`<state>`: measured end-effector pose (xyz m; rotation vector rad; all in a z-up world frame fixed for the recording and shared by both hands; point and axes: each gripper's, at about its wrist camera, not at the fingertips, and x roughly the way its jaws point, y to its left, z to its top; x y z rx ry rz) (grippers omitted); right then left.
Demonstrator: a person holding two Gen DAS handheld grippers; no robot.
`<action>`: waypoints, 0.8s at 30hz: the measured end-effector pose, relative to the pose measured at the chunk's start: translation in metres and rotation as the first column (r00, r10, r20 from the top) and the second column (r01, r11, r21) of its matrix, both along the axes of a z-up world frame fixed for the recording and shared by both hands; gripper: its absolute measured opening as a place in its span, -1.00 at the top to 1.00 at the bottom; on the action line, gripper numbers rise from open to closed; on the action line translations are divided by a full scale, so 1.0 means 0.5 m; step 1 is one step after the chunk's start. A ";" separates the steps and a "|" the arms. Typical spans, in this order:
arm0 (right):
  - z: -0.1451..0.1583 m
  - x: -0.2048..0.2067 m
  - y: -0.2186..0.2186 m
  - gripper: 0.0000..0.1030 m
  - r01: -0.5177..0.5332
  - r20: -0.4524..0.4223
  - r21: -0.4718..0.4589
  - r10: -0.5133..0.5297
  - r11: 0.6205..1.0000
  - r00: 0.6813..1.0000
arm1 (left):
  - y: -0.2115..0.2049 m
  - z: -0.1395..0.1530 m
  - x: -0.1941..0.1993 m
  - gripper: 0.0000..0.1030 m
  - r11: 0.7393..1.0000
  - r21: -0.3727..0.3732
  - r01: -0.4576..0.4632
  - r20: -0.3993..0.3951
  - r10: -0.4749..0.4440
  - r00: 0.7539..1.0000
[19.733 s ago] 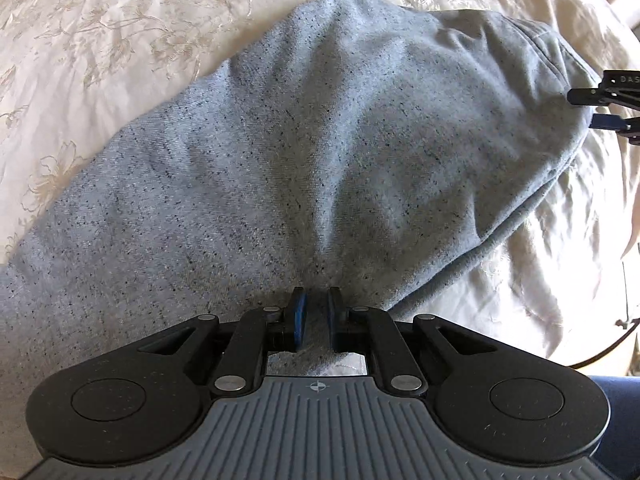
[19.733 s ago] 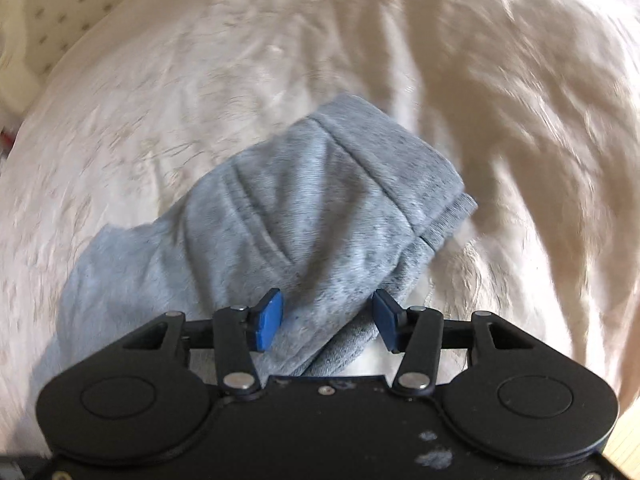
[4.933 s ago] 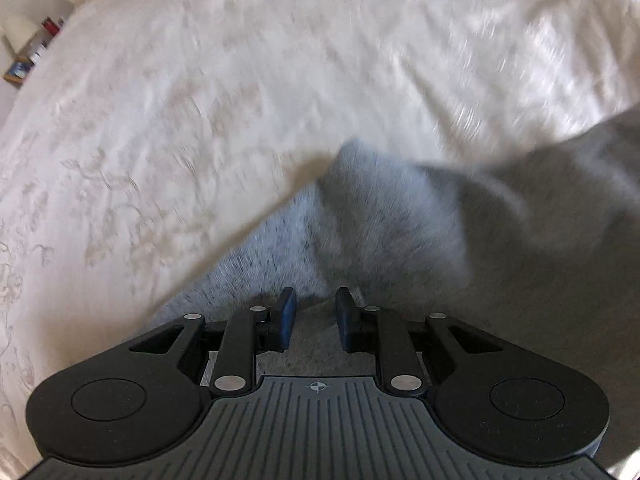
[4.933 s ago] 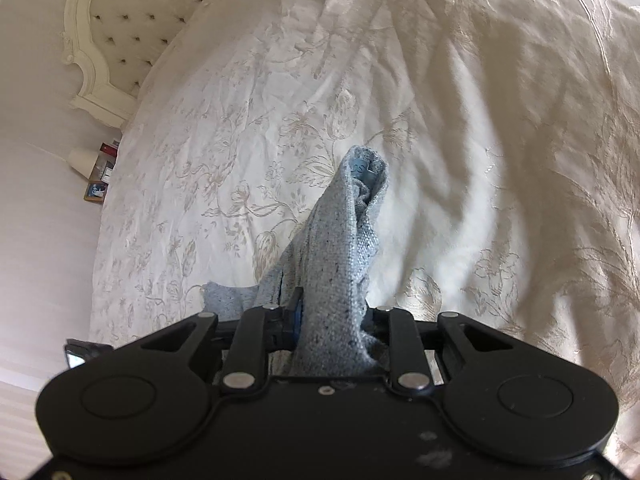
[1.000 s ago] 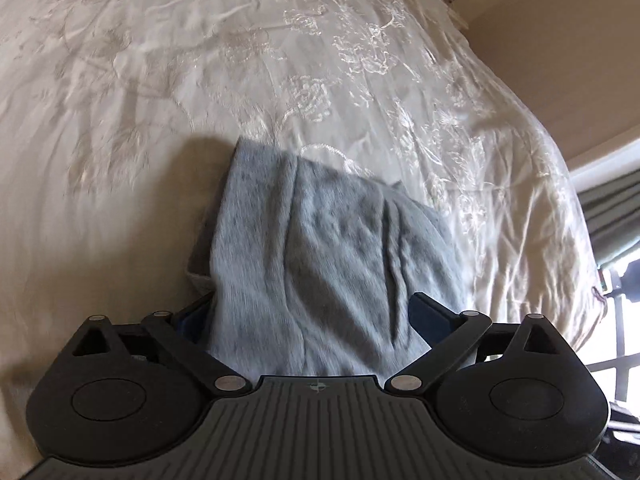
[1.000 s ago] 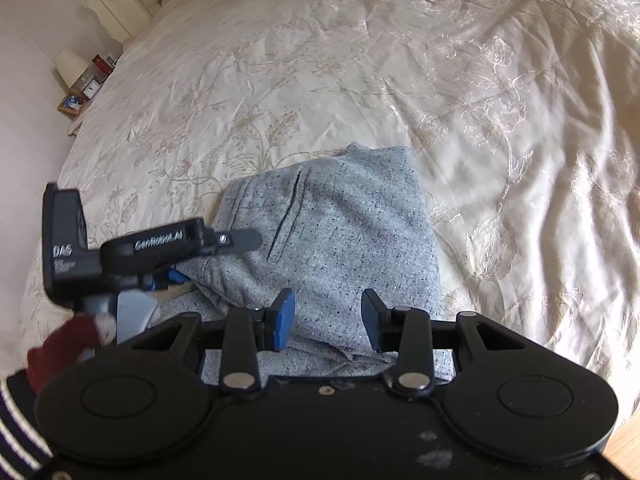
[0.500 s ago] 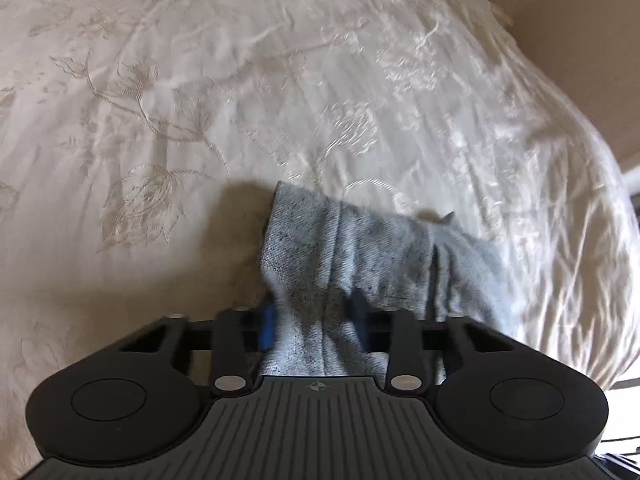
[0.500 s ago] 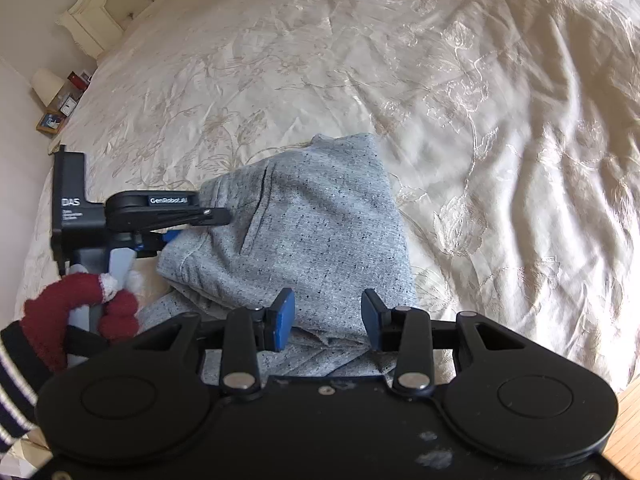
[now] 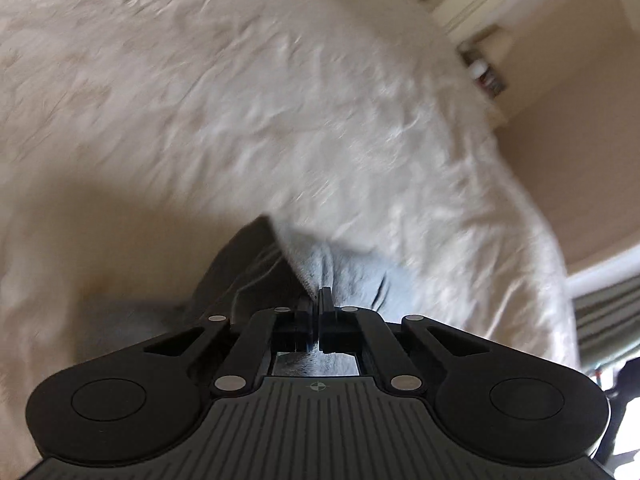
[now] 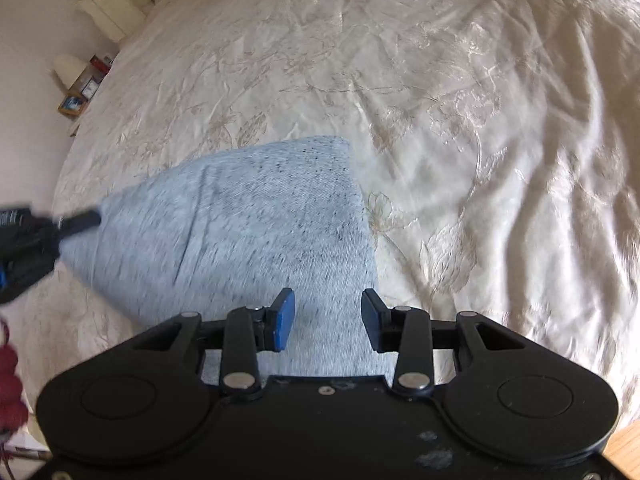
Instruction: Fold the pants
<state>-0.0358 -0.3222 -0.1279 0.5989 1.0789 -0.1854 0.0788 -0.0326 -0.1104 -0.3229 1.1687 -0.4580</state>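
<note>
The grey speckled pants [image 10: 248, 220] lie folded on the cream bedspread [image 10: 460, 120]. My left gripper [image 9: 316, 304] is shut on a corner of the pants [image 9: 340, 268] and pulls it taut; in the right wrist view it shows at the far left [image 10: 80, 220], gripping that edge. My right gripper [image 10: 326, 316] is open, its blue pads either side of the near part of the pants, just above the cloth. The left wrist view is motion-blurred.
The embroidered bedspread [image 9: 200, 100] fills both views. A padded headboard [image 10: 116, 4] and a bedside shelf with small items [image 10: 80, 84] stand at the far left. A wooden edge [image 10: 624, 452] shows at the bottom right.
My left gripper has closed fully on the pants' corner and swung, pulling the cloth out to the left. My right gripper stays open over the near edge.
</note>
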 end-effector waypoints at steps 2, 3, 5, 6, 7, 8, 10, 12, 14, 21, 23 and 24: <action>0.000 0.008 -0.002 0.22 -0.027 0.006 0.000 0.027 1.000 1.000 | 0.009 -0.041 -0.006 0.89 0.998 0.064 0.025 -0.025 -0.023 0.999; 0.003 0.012 0.001 0.22 -0.040 0.010 0.000 0.040 0.999 0.999 | 0.013 -0.058 -0.008 0.88 0.996 0.087 0.032 -0.016 -0.031 0.999; 0.010 0.021 0.010 0.22 -0.078 0.024 -0.014 0.078 0.997 0.997 | 0.016 -0.077 -0.006 0.78 0.989 0.140 0.036 0.015 -0.039 0.999; 0.016 0.026 0.019 0.22 -0.107 0.032 -0.032 0.108 0.994 0.994 | 0.017 -0.083 -0.002 0.78 0.986 0.165 0.034 0.022 -0.038 0.999; 0.021 0.032 0.030 0.22 -0.138 0.037 -0.052 0.140 0.989 0.989 | 0.018 -0.089 0.006 0.78 0.984 0.173 0.035 0.022 -0.039 0.999; 0.026 0.038 0.042 0.22 -0.171 0.042 -0.073 0.175 0.983 0.984 | 0.021 -0.095 0.014 0.78 0.984 0.172 0.035 0.015 -0.038 0.999; 0.033 0.053 0.073 0.22 -0.233 0.048 -0.114 0.240 0.966 0.970 | 0.025 -0.109 0.028 0.77 0.985 0.167 0.037 0.003 -0.038 0.999; 0.036 0.066 0.105 0.22 -0.285 0.055 -0.145 0.295 0.947 0.954 | 0.042 -0.120 0.036 0.74 0.984 0.169 0.056 -0.022 -0.053 0.998; 0.035 0.077 0.150 0.19 -0.334 0.056 -0.167 0.348 0.927 0.936 | 0.059 -0.127 0.041 0.47 0.983 0.176 0.054 -0.038 -0.048 0.998; 0.013 0.106 0.352 0.03 -0.508 0.045 -0.321 0.548 0.799 0.835 | 0.116 -0.138 0.053 0.47 0.976 0.202 0.085 -0.072 -0.072 0.995; -0.003 0.117 0.415 -0.04 -0.558 0.028 -0.384 0.614 0.735 0.789 | 0.134 -0.144 0.046 0.47 0.972 0.211 0.099 -0.079 -0.084 0.993; -0.012 0.121 0.440 -0.05 -0.575 0.013 -0.408 0.634 0.709 0.773 | 0.144 -0.146 0.043 0.47 0.973 0.211 0.098 -0.085 -0.082 0.993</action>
